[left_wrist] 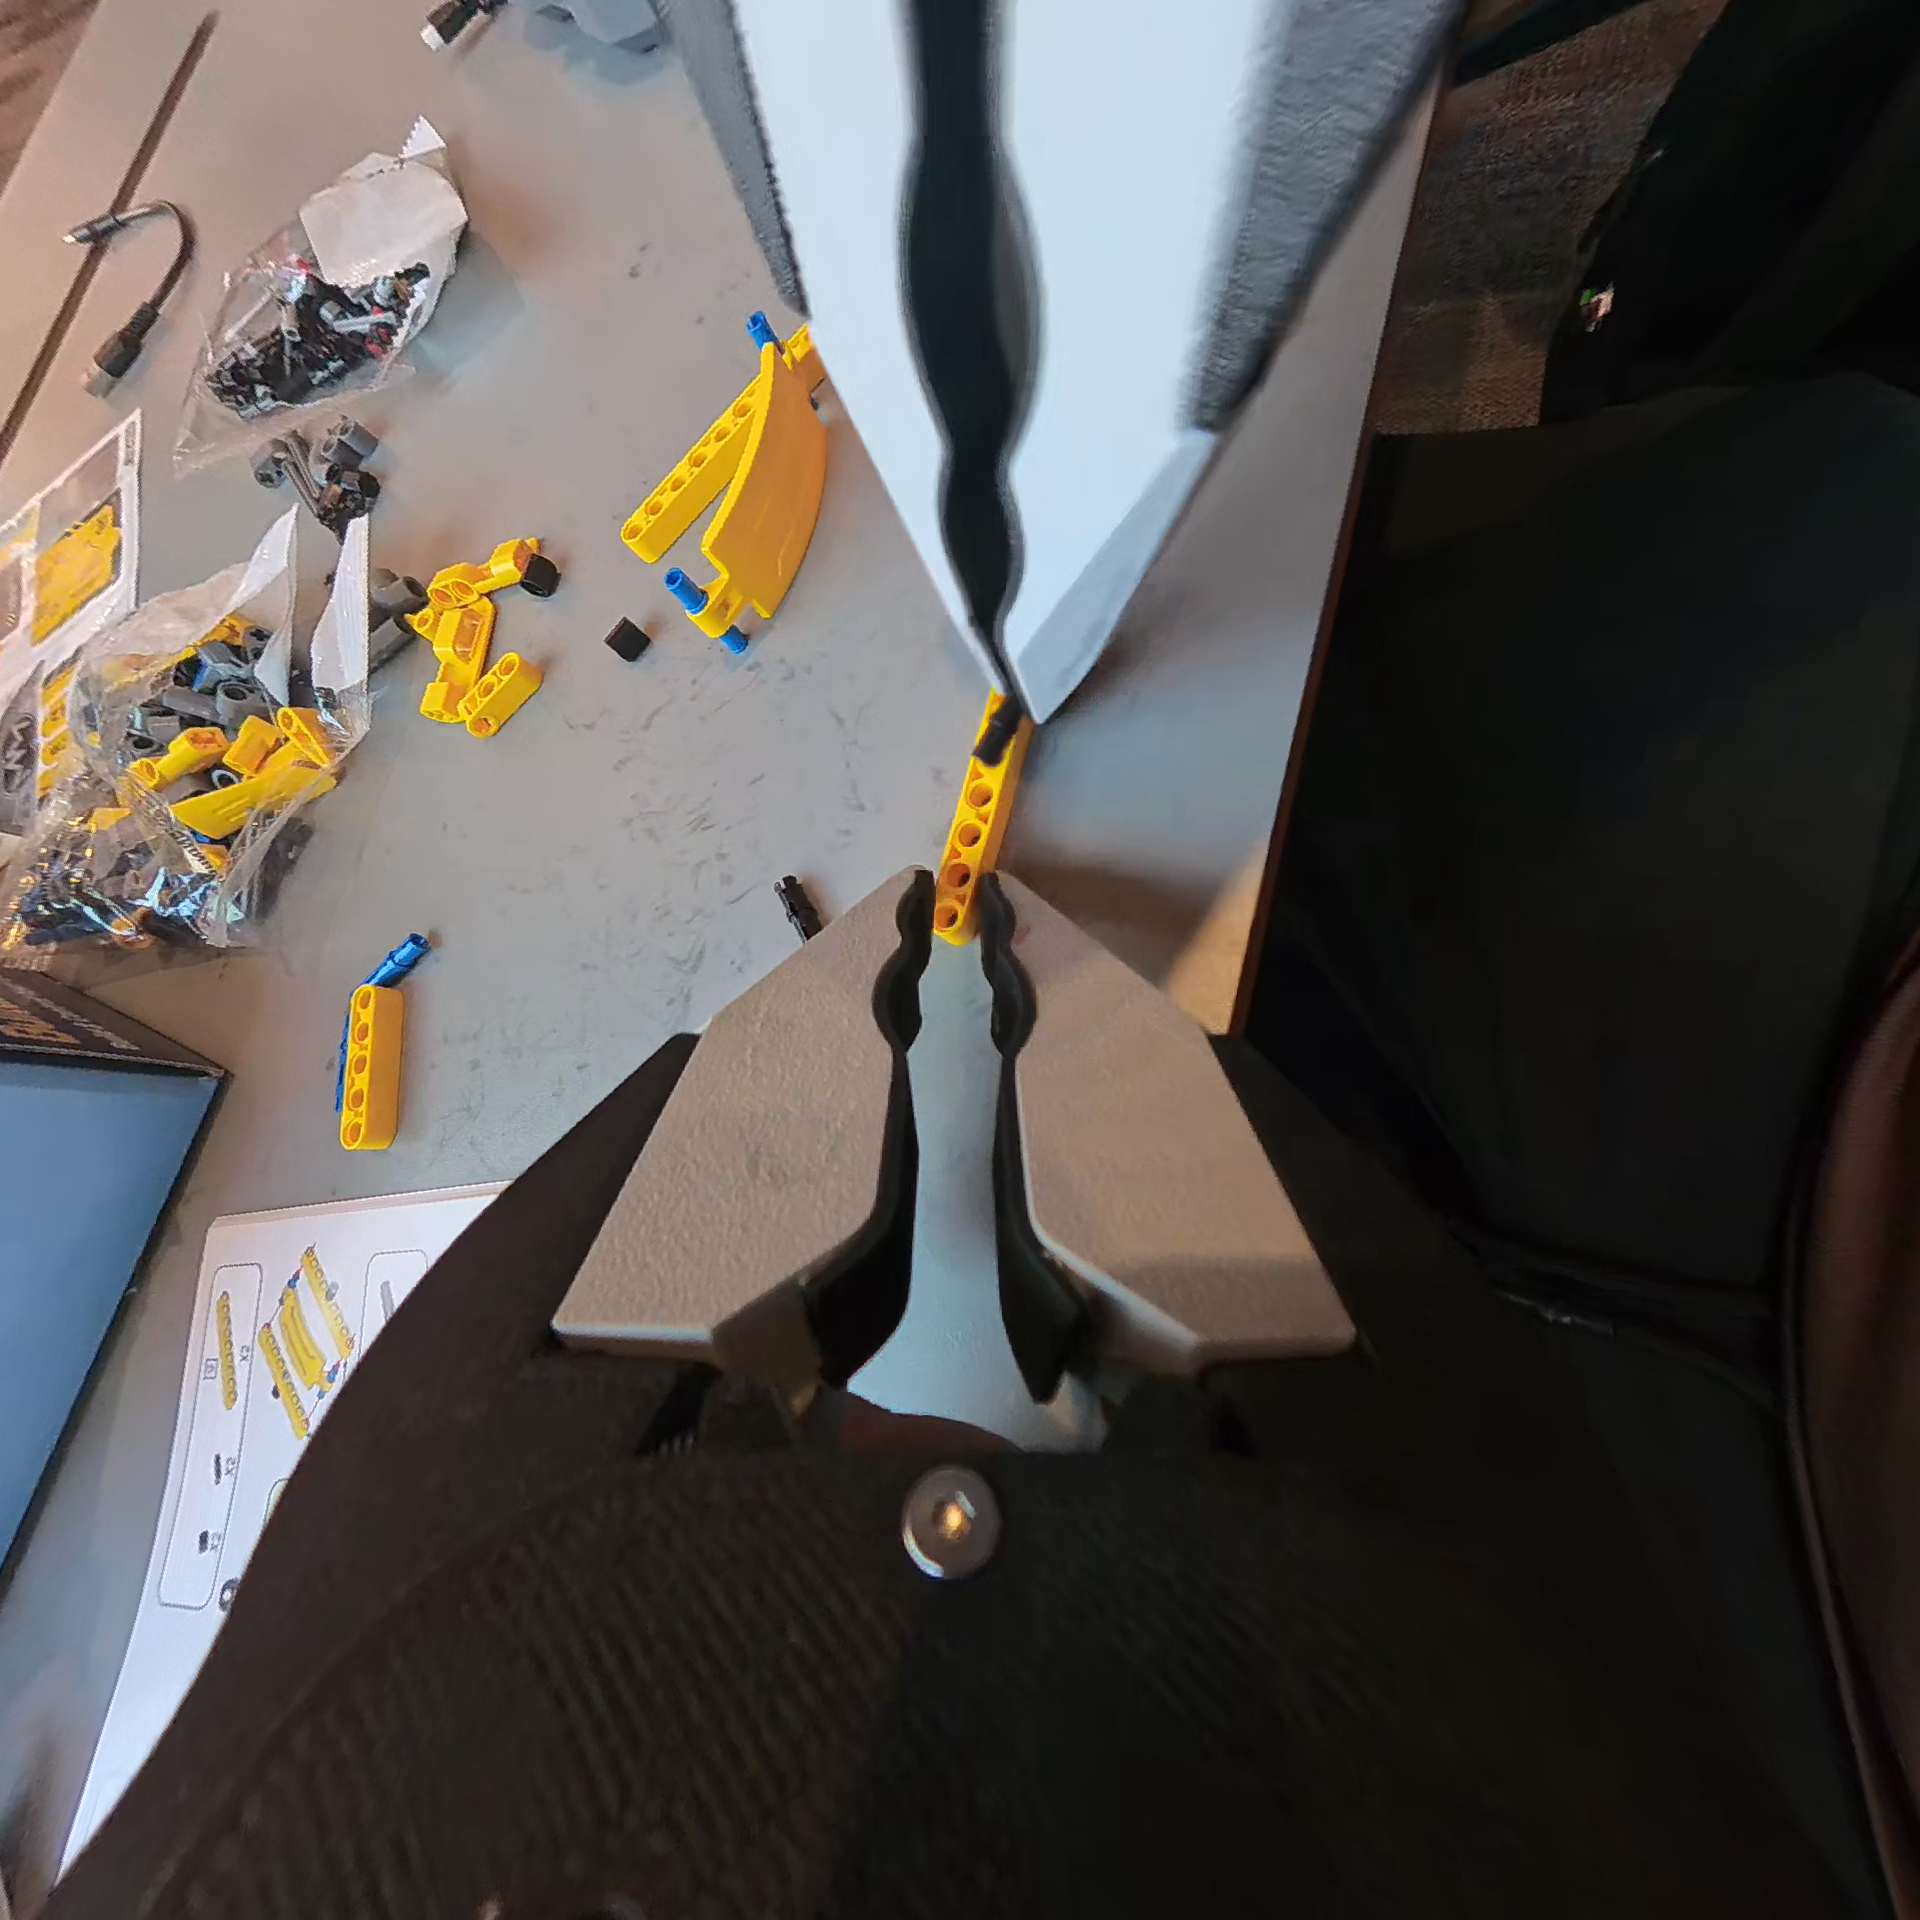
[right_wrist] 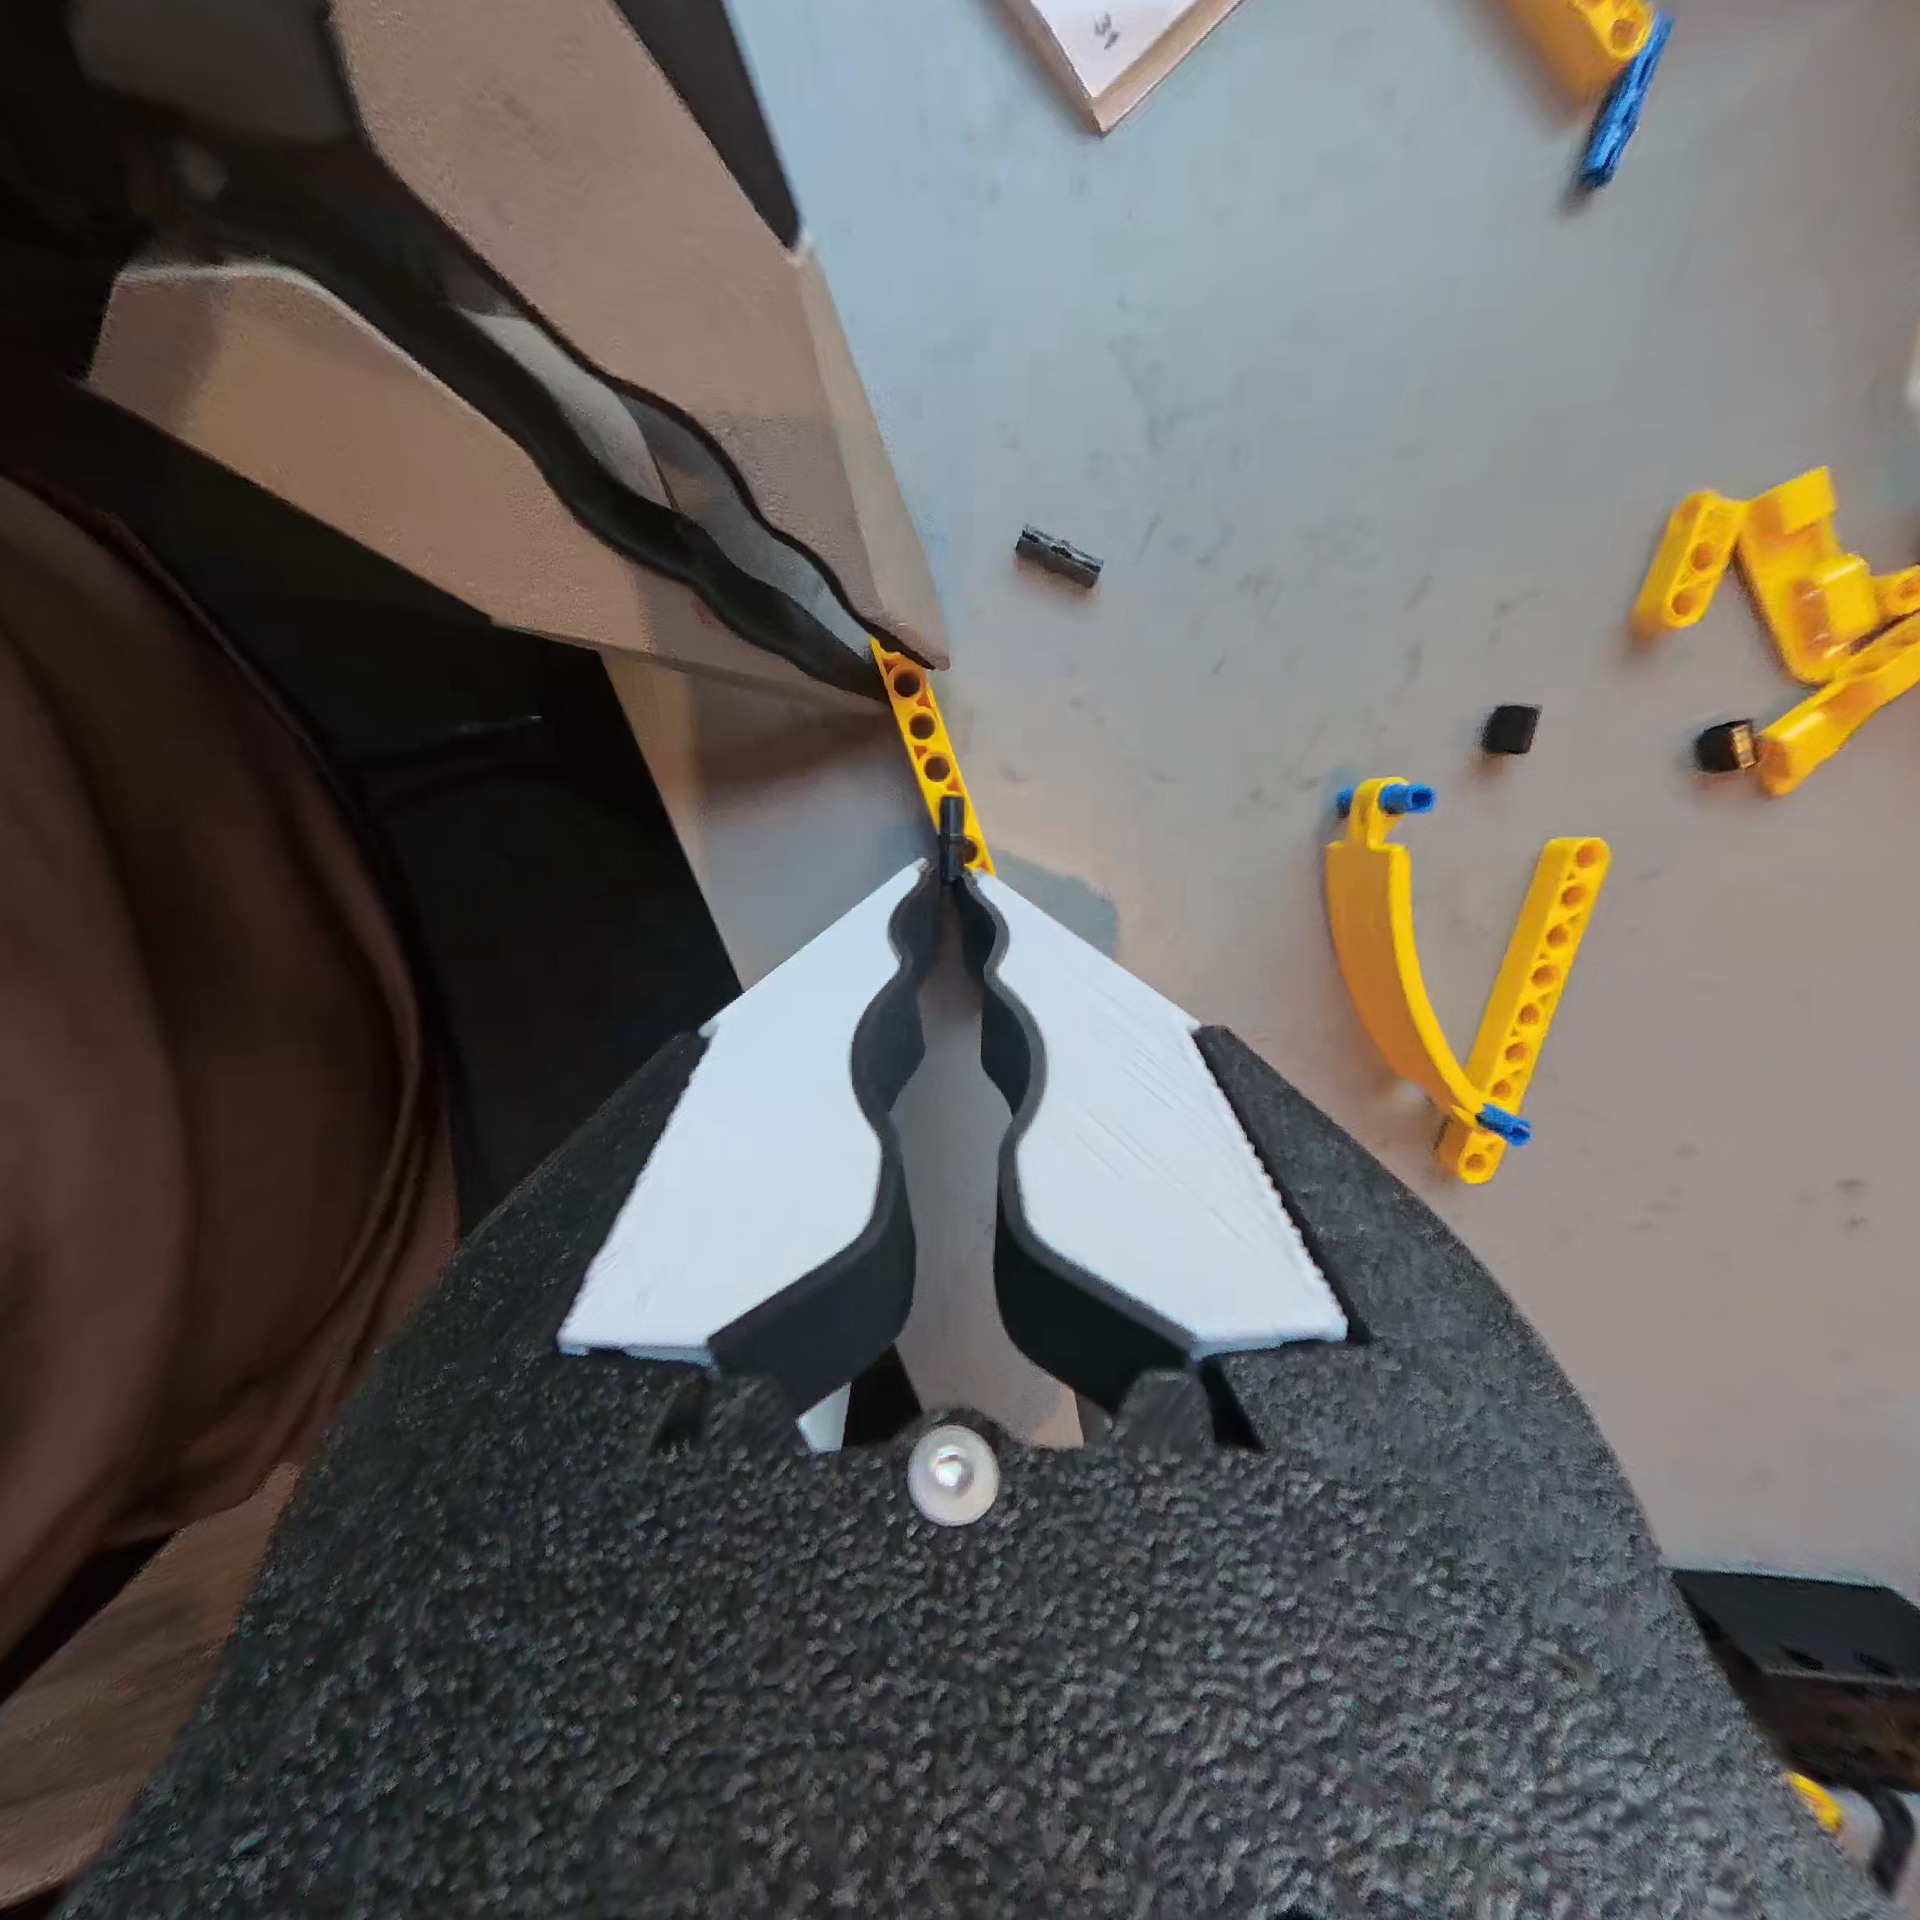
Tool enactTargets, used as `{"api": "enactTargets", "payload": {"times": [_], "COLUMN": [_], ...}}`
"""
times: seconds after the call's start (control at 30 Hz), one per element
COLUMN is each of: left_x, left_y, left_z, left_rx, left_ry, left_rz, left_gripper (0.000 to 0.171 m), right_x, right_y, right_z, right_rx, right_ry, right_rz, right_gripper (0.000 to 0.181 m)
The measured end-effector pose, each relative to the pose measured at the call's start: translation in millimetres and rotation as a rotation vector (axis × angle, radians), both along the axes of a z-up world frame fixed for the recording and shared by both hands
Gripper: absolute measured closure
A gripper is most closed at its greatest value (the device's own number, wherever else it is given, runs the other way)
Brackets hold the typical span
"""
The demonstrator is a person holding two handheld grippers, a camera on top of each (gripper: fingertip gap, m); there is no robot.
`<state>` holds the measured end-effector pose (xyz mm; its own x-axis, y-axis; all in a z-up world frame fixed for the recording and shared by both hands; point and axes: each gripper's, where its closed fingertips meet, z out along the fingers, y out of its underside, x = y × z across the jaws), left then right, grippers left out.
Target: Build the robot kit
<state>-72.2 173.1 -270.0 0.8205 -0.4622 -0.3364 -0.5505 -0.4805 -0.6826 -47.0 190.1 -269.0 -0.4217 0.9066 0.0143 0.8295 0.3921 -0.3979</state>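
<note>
My left gripper (left_wrist: 956, 902) is shut on one end of a long yellow beam with holes (left_wrist: 971, 821), held above the grey table near its right edge. My right gripper (right_wrist: 951, 878), with white fingers, is shut on a small black pin (right_wrist: 951, 831) and holds it against the far end of the same beam (right_wrist: 925, 727). In the left wrist view the right gripper (left_wrist: 1003, 701) comes in from above with the black pin (left_wrist: 995, 732) at its tip. In the right wrist view the left gripper (right_wrist: 883, 660) grips the beam from the upper left.
On the table lie a yellow curved panel joined to a beam with blue pins (left_wrist: 738, 499), a yellow joint assembly (left_wrist: 473, 634), a short yellow beam with a blue part (left_wrist: 372, 1060), a loose black pin (left_wrist: 795, 902), a small black cube (left_wrist: 629, 636), bags of parts (left_wrist: 177, 790), an instruction booklet (left_wrist: 281, 1382) and a box (left_wrist: 94, 1195). A person's brown sleeve (right_wrist: 187, 1039) is at the left. My left and right fingertips are right by each other. The small black cube (left_wrist: 629, 636) is about equally far from each gripper, around 11 centimetres. It turns up in the right wrist view (right_wrist: 1516, 734) as well.
</note>
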Motion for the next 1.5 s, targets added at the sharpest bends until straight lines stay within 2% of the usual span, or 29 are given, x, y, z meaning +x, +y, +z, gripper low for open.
{"api": "enactTargets", "payload": {"times": [0.07,0.27,0.6,0.73,0.83,1.03,1.2,1.37,1.5], "left_x": [-1,-1,-4,-2,1,2,13,21,20], "left_y": [1,1,0,-1,-2,-1,-1,-4,-2], "left_z": [0,0,1,4,6,10,22,12,11], "left_rx": [0.0,0.001,-0.006,-0.007,0.005,0.061,0.168,0.157,0.202], "left_ry": [-0.003,0.0,-0.012,-0.056,-0.063,-0.016,0.016,0.12,0.211], "left_rz": [0.004,0.008,0.023,0.009,-0.007,-0.028,-0.106,-0.163,-0.165], "left_gripper": [0.166,0.166,0.165,0.147,0.145,0.148,0.16,0.158,0.163], "right_x": [-2,-11,1,1,1,0,-2,-3,-1], "right_y": [1,-3,-7,-9,-9,-13,-19,-22,-23], "right_z": [3,14,19,22,21,15,14,16,16], "right_rx": [-0.037,-0.065,-0.319,-0.373,-0.435,-0.506,-0.563,-0.609,-0.656], "right_ry": [-0.047,-0.014,0.144,0.18,0.191,0.201,0.202,0.197,0.176], "right_rz": [-0.004,0.021,-0.105,-0.134,-0.168,-0.189,-0.188,-0.184,-0.193], "right_gripper": [0.179,0.179,0.178,0.178,0.178,0.178,0.178,0.178,0.178]}}
